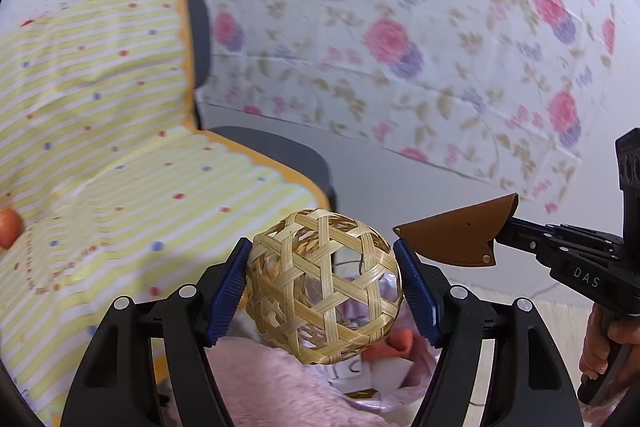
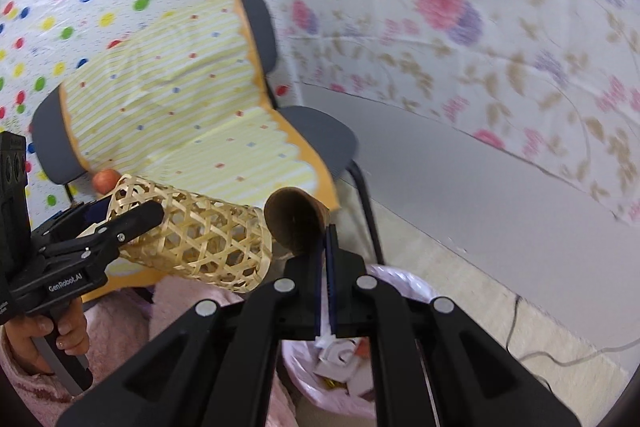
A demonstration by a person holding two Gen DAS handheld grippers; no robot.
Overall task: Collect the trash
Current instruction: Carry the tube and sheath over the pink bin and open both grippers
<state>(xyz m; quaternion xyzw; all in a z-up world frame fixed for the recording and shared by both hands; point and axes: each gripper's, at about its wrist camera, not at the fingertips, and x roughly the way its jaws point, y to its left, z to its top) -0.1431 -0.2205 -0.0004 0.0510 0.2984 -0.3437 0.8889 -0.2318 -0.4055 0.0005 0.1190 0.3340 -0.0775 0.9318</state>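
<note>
My left gripper (image 1: 323, 287) is shut on a woven bamboo tube (image 1: 324, 287), its blue pads pressing both sides; in the right wrist view the woven bamboo tube (image 2: 196, 239) lies nearly level in that left gripper (image 2: 120, 223). My right gripper (image 2: 325, 247) is shut on a brown leather sheath (image 2: 298, 225), whose rounded end sticks out past the fingertips. In the left wrist view the brown leather sheath (image 1: 456, 237) hangs beside the tube, held by the right gripper (image 1: 516, 227). Below both is a bin lined with a pink bag (image 2: 400, 283), holding paper scraps (image 2: 340, 359).
A grey chair (image 2: 320, 131) draped with a yellow striped cloth (image 2: 180, 107) stands behind the bin, with an orange fruit (image 2: 106, 181) on its seat. Flowered and dotted sheets cover the wall. A cable (image 2: 560, 355) runs over the pale floor at right. Pink fuzzy sleeves show below.
</note>
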